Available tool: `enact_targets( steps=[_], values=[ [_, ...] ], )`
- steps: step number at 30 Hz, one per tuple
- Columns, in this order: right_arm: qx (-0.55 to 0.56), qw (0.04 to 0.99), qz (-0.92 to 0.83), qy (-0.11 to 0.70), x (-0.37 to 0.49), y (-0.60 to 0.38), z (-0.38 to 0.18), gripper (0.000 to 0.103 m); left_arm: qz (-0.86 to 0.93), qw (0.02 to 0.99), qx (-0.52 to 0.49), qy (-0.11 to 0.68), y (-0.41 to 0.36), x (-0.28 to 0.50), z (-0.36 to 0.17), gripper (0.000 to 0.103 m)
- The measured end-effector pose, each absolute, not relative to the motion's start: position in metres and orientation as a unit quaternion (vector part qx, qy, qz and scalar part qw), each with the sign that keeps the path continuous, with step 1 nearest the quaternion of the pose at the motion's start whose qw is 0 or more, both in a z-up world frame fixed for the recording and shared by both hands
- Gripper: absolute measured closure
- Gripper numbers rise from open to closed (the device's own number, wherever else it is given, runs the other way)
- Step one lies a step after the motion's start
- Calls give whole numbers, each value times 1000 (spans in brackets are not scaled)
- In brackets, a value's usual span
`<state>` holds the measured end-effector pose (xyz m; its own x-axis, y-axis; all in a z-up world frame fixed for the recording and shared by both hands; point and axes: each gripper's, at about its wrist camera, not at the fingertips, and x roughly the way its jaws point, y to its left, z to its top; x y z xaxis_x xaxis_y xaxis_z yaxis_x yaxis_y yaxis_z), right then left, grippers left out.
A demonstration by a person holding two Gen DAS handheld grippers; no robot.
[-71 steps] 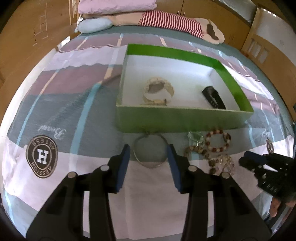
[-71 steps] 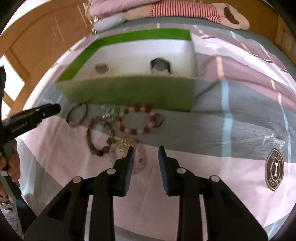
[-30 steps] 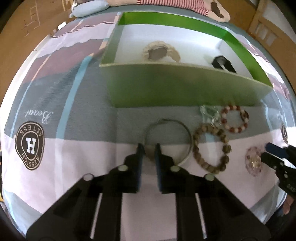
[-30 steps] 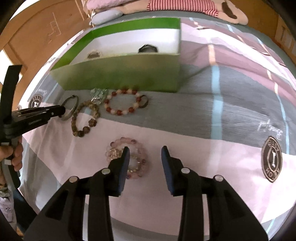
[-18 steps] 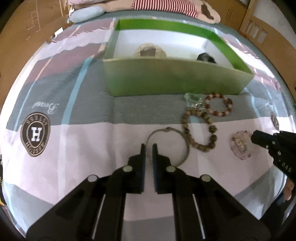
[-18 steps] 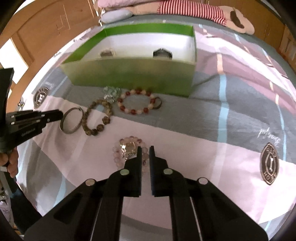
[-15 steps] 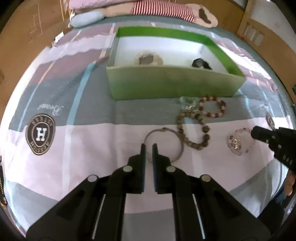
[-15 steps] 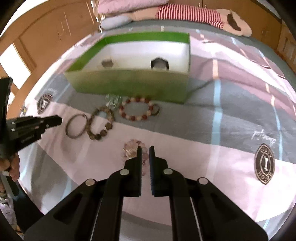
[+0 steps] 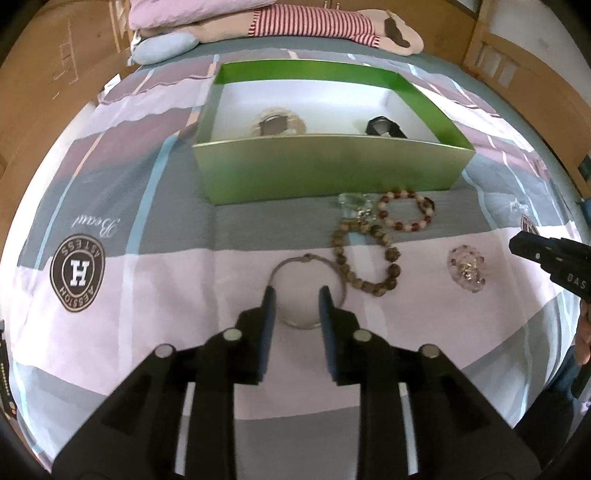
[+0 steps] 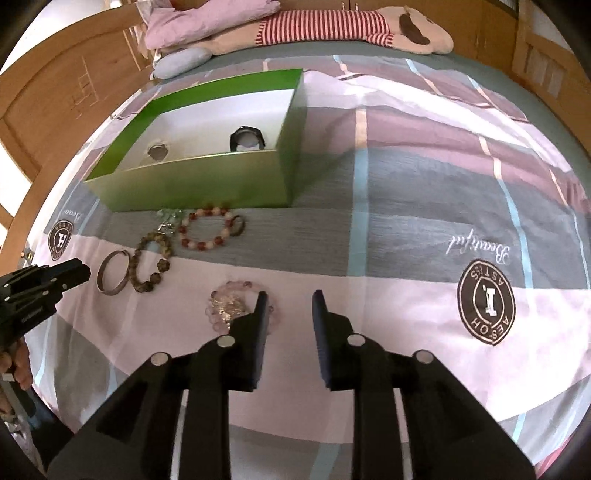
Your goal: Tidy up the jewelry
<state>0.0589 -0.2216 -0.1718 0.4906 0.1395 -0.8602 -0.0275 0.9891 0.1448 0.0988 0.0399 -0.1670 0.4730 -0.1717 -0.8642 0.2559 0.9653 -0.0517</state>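
Observation:
A green box [image 9: 328, 173] with a white inside stands on the bed and holds a beige bracelet [image 9: 279, 123] and a black watch [image 9: 382, 129]. In front of it lie a silver bangle [image 9: 306, 291], a brown bead bracelet [image 9: 365, 258], a red-and-white bead bracelet [image 9: 404, 216], a clear clip [image 9: 351, 201] and a pink crystal bracelet [image 9: 466, 269]. My left gripper [image 9: 295, 306] is open over the near part of the bangle. My right gripper [image 10: 287, 310] is open, just right of the pink crystal bracelet [image 10: 231, 304]. The box [image 10: 199, 177] also shows in the right wrist view.
The bedspread [image 9: 122, 295] is striped grey, pink and mauve with round logo patches [image 9: 77, 273]. Pillows and a striped plush toy [image 9: 317, 24] lie at the head of the bed. Wooden bed rails [image 9: 524, 74] run along the right.
Both grippers were shut on their pieces, the left on the bangle and the right on the pink bracelet, and dragged them toward me; both have now opened and the pieces lie free.

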Motion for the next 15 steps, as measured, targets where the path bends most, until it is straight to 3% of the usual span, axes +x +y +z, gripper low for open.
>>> enact_targets(
  steps=[11,15],
  values=[
    [15,854,102,510,59,-181,-179,79,-156,851,62,498,-6,108,-169,73],
    [4,843,106,527,68,-169,-194,73,-159,844,71,507,-21,119,-179,68]
  ],
)
